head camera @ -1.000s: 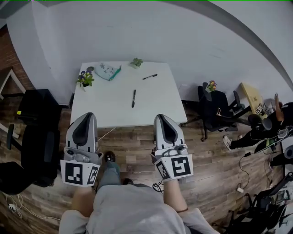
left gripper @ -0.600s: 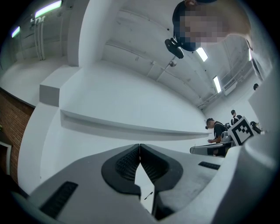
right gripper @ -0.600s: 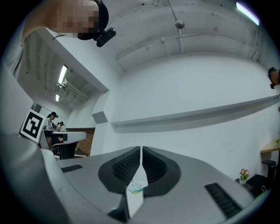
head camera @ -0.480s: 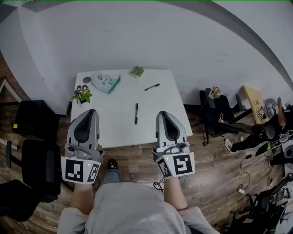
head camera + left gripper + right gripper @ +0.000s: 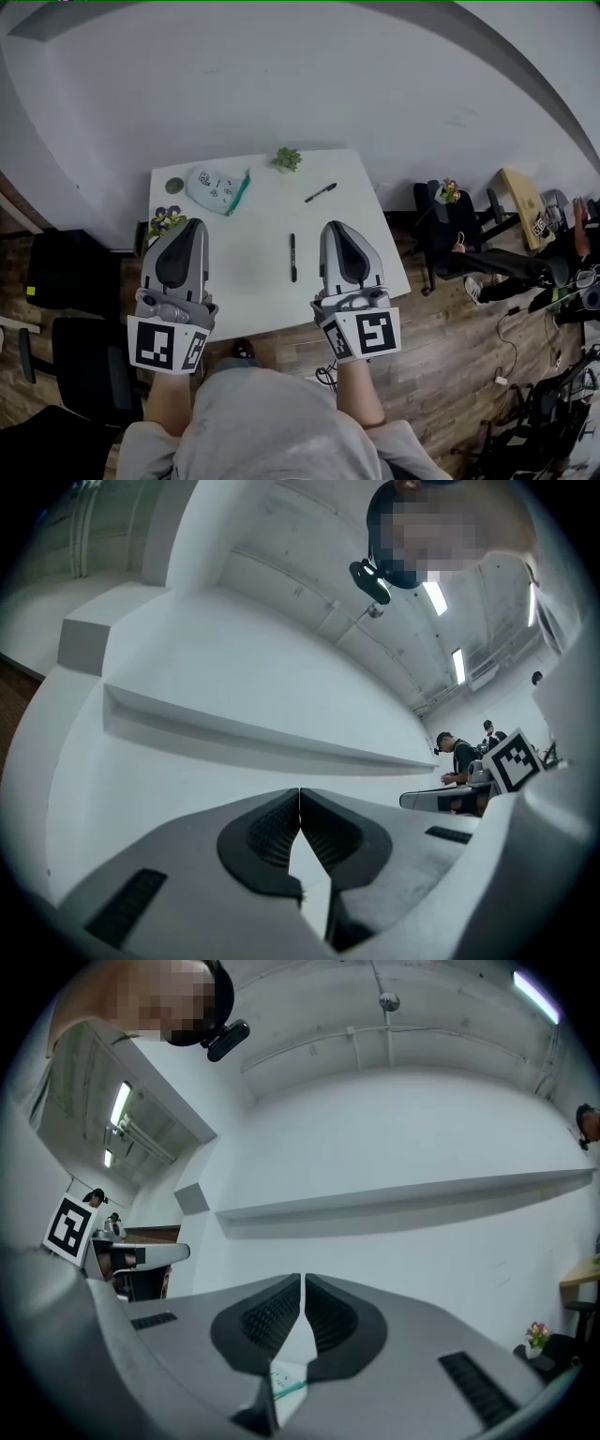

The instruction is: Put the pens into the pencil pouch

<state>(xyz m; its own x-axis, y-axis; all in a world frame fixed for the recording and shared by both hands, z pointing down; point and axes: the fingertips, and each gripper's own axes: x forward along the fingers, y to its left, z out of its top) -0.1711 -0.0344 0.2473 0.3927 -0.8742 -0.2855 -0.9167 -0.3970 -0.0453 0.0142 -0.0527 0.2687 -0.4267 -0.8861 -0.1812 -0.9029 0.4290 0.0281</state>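
Two black pens lie on the white table (image 5: 253, 225): one pen (image 5: 292, 257) near the middle between my grippers, the other pen (image 5: 321, 192) farther back on the right. The white pencil pouch (image 5: 216, 189) with a teal edge lies at the back left. My left gripper (image 5: 187, 228) and right gripper (image 5: 339, 229) hover over the table's near part, both shut and empty. In the gripper views the left gripper (image 5: 300, 803) and right gripper (image 5: 302, 1290) face the white wall. A sliver of the pouch (image 5: 286, 1387) shows under the right jaws.
A small green plant (image 5: 287, 158) stands at the table's back edge, a flower pot (image 5: 166, 221) at its left edge, a round disc (image 5: 174, 186) beside the pouch. Black chairs (image 5: 70, 272) stand left, another chair (image 5: 450, 234) right. People and gear (image 5: 562, 272) are at the far right.
The table has come closer in the head view. Both grippers, earlier over the wooden floor in front of it, now reach over its near edge. Both stay shut.
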